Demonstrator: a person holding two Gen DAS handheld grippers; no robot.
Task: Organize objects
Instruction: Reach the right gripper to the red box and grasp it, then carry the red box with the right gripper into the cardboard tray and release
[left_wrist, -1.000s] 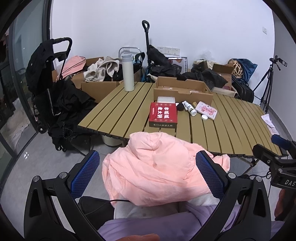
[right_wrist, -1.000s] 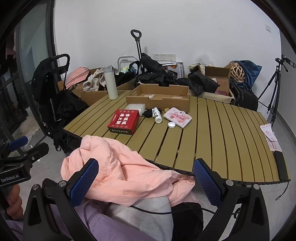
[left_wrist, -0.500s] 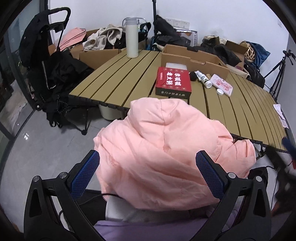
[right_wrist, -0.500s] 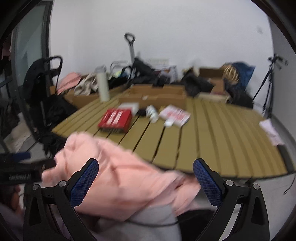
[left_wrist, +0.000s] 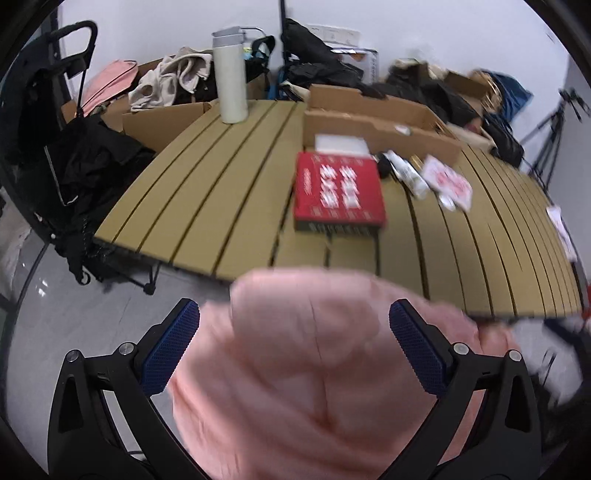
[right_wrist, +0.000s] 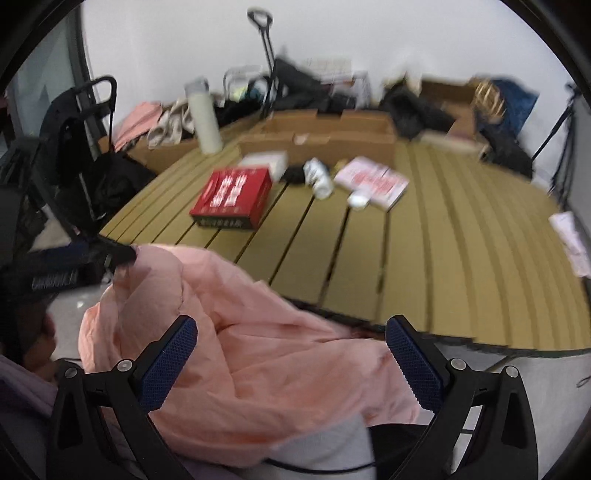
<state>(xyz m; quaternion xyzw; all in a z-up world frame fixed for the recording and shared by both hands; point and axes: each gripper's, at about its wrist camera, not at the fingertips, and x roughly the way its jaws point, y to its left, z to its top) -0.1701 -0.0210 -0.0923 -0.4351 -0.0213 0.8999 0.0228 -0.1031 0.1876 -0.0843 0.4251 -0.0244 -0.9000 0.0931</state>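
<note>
A pink jacket (left_wrist: 317, 369) lies bunched below the near edge of the slatted table (left_wrist: 221, 192). My left gripper (left_wrist: 293, 354) is open, its fingers either side of the jacket, not gripping it. My right gripper (right_wrist: 290, 362) is open above the same jacket (right_wrist: 251, 350). On the table lie a red box (left_wrist: 338, 190), a white flat box (left_wrist: 341, 142), a small white bottle (left_wrist: 408, 173), a pink-white packet (left_wrist: 448, 182) and a white cap (right_wrist: 357, 200). An open cardboard box (left_wrist: 376, 114) stands behind them.
A tall white flask (left_wrist: 229, 79) stands at the table's far left. A black stroller (left_wrist: 55, 147) is left of the table. Boxes, bags and clothes line the back wall. A tripod (left_wrist: 554, 118) stands at right. The left gripper's body (right_wrist: 55, 273) shows at the right wrist view's left.
Both grippers have moved forward toward the table, which looks closer now. The jacket sits lower in the left wrist view. Both views are motion-blurred.
</note>
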